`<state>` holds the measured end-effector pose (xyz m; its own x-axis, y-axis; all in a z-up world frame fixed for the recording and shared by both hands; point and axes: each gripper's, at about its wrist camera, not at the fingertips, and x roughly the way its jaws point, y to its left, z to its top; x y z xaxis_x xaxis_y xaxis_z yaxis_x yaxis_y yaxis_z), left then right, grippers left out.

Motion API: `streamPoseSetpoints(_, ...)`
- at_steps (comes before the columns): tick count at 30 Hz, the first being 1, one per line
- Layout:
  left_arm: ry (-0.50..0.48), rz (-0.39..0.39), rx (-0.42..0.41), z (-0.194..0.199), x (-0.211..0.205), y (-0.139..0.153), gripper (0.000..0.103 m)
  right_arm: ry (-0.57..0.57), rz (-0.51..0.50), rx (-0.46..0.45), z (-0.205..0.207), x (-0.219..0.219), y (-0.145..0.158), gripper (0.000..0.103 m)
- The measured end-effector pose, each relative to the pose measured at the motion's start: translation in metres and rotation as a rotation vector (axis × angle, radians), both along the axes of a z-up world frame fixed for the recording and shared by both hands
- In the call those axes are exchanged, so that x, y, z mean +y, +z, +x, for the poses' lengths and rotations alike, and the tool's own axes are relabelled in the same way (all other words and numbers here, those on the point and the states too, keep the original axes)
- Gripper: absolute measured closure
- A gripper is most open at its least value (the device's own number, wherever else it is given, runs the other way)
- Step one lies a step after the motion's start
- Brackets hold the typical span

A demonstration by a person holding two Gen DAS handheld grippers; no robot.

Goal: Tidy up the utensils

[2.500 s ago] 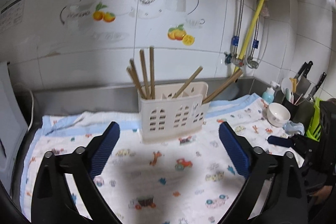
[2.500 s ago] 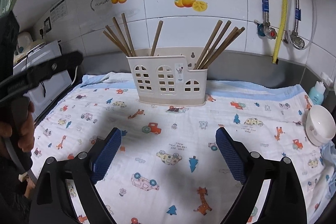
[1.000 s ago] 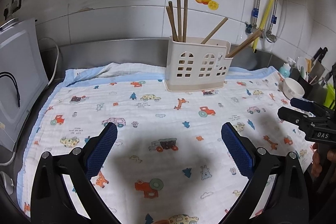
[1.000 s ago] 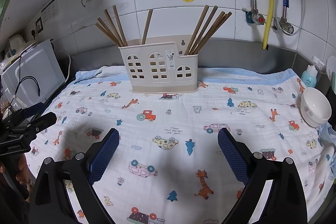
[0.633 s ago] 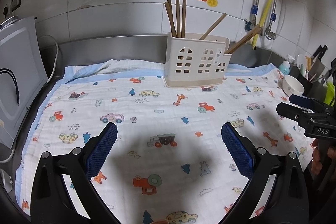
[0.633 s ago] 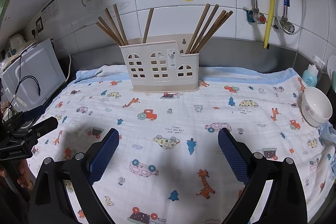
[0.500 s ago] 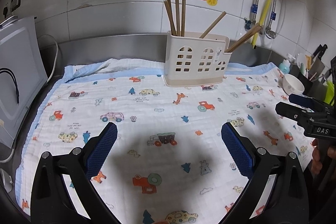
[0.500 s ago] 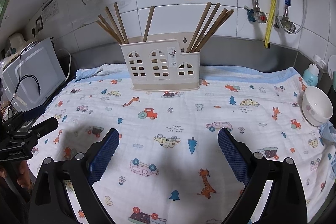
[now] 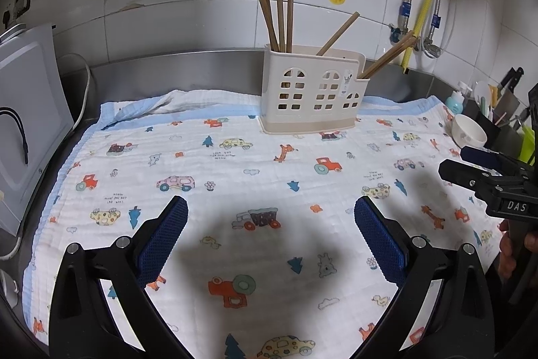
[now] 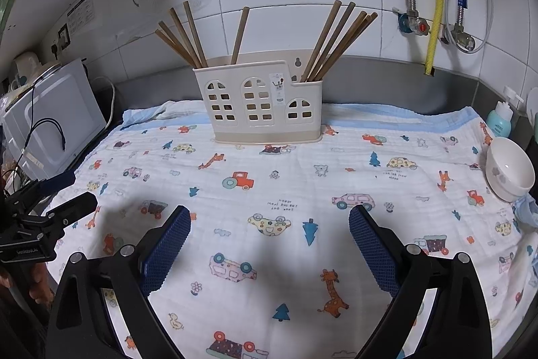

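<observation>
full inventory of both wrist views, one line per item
utensil holder: 1, cream, back centre of cloth
chopsticks: about ten, brown, upright in holder, fanned left, middle, right
cloth: 1, white, cartoon print, blue border, covers counter
bowl: 1, white, cloth's right edge
bottle: 1, teal, behind bowl
appliance: 1, white, left
knife rack: 1, dark, far right
left gripper: open, empty
right gripper: open, empty

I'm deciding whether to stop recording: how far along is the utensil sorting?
It looks finished. All visible chopsticks stand in the cream holder; none lie on the printed cloth. Nothing is in hand: the left hand-held gripper and right hand-held gripper are open, empty. Nothing visibly remains.
</observation>
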<state>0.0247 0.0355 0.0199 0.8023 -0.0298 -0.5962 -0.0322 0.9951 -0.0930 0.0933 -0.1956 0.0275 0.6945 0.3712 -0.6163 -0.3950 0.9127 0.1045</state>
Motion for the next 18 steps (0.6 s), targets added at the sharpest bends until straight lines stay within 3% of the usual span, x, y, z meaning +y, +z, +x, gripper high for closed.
streamPoseSetpoints(18, -0.010, 0.000, 0.008, 0.0007, -0.0031, -0.0023, 0.005, 0.003, -0.002, 0.002, -0.0018, 0.0021, -0.0011, 0.011)
